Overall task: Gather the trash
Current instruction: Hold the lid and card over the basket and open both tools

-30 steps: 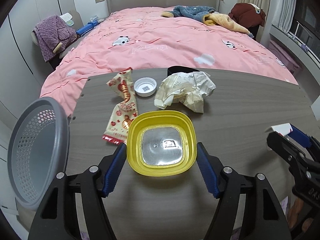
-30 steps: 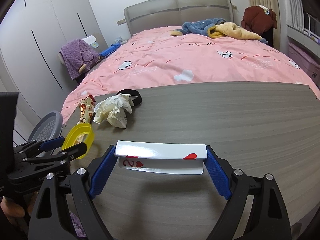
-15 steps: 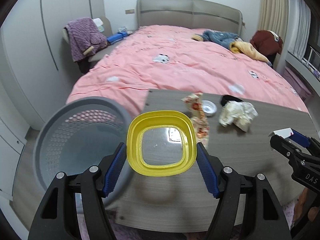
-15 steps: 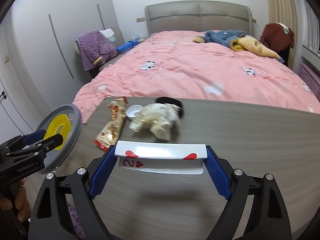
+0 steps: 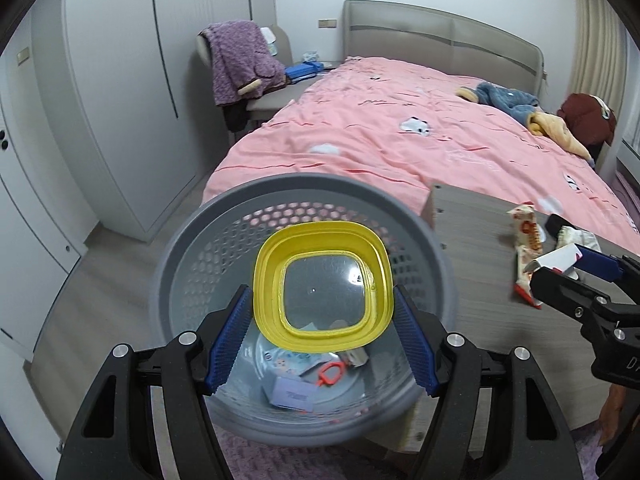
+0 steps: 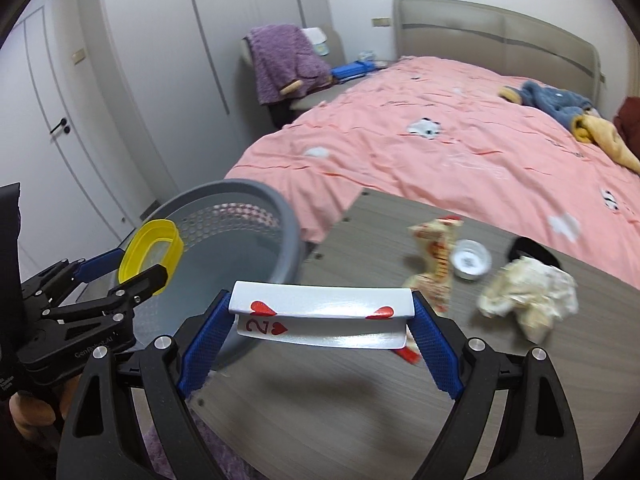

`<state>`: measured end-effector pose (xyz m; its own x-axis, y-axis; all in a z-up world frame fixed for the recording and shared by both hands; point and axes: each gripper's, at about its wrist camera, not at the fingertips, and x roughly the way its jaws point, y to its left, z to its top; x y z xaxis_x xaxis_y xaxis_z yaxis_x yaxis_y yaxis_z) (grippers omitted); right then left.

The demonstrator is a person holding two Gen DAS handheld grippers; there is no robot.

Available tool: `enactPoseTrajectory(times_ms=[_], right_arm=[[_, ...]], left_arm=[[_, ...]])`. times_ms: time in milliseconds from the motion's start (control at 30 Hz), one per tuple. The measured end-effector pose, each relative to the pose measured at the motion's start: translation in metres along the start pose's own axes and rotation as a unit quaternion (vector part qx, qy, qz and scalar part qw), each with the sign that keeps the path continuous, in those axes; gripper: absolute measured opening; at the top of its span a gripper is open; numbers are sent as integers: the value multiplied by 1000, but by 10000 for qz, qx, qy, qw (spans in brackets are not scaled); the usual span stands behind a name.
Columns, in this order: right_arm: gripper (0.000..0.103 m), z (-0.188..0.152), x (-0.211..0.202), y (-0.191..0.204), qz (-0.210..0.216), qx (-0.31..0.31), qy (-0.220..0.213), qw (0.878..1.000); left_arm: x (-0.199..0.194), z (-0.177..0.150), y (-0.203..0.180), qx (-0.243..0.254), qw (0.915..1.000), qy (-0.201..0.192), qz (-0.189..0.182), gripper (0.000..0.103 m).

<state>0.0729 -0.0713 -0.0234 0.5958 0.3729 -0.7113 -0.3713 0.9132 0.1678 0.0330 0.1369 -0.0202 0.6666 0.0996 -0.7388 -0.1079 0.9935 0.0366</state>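
Both tools have swung left since the earlier frame, off the surface (image 6: pixel 360 392) toward the grey basket (image 5: pixel 192 248). Left tool (image 5: pixel 323 334) grips a yellow lid (image 5: pixel 322 282) by its edges, directly over the basket mouth. Right tool (image 6: pixel 322 332) clamps a folded two-of-hearts card (image 6: pixel 320 304) near the basket rim. Wrapper (image 6: pixel 434 264), small cap (image 6: pixel 470 266) and crumpled paper (image 6: pixel 528 296) lie on the surface; basket contents look like scraps, indistinct.

Right gripper (image 6: pixel 322 320) grips a folded two-of-hearts card (image 6: pixel 320 312) over the counter (image 6: pixel 340 408); grey basket (image 6: pixel 280 216) at ten o'clock, crumpled paper (image 6: pixel 528 300) at two.
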Motion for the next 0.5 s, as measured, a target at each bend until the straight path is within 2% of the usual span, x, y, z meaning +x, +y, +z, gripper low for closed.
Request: enactPoseTrajectory(times_ms=[267,500], right_arm=[[84,13,40,50,309,-364,300,9984],[84,16,58,70,413,-529,417,9969]], left_arm=[[21,-11,41,-303,9993,195,110,68],[32,-13,56,-442,9985,299,148,68]])
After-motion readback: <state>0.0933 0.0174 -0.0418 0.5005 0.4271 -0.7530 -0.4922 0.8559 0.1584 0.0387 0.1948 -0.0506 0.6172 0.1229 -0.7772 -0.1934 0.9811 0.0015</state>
